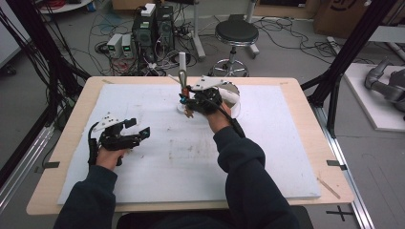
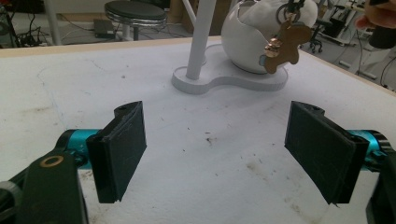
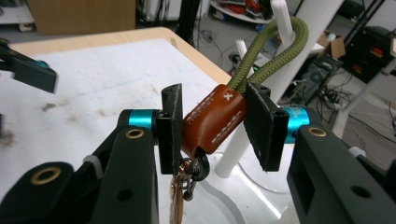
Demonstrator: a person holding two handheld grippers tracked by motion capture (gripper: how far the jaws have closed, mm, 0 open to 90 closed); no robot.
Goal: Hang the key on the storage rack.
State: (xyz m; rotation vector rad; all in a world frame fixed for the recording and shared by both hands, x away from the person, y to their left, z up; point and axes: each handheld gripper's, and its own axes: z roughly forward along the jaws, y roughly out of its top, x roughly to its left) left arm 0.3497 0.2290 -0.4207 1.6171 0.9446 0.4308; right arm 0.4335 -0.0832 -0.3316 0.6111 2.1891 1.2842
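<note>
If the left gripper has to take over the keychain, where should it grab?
Hedged: grip the olive cord loop above the brown leather sleeve, coming from the side. The right gripper already clamps the sleeve, and the keys below dangle loose.

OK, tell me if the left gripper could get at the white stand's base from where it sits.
Probably yes. The left gripper is open, and the foam sheet between its jaws and the white stand's base looks bare. The right gripper, shut on the keychain, hangs near the post above it.

Even, soft indoor light; slightly blurry frames
</note>
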